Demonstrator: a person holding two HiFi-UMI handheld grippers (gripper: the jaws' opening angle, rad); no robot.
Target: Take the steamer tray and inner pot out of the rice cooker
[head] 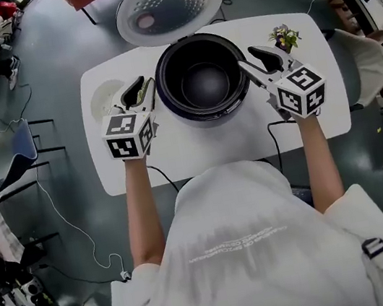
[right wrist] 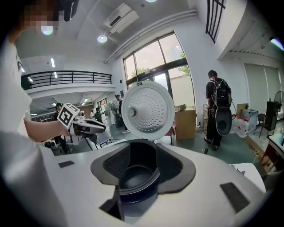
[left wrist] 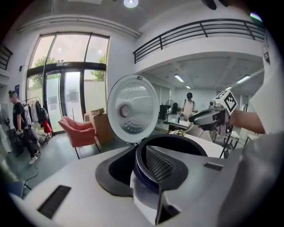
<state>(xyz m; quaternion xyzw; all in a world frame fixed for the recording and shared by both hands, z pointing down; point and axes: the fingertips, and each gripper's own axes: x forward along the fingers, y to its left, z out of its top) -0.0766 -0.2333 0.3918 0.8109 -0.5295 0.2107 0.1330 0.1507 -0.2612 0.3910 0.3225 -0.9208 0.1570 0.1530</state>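
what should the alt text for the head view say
An open rice cooker stands on a white table, its lid raised and the dark inner pot inside. The person's left gripper and right gripper flank it, jaws apart and holding nothing. A small plant sits near the table's far right corner.

Open from above at centre frame, the rice cooker [head: 206,102] is blocked along its upper side by its raised lid [head: 169,4]. A steamer tray [head: 104,96] takes the table [head: 212,146] left of it, a small flowering plant [head: 284,37] the upper right corner; the table's lower strip lies bare but for a black cable [head: 273,143].
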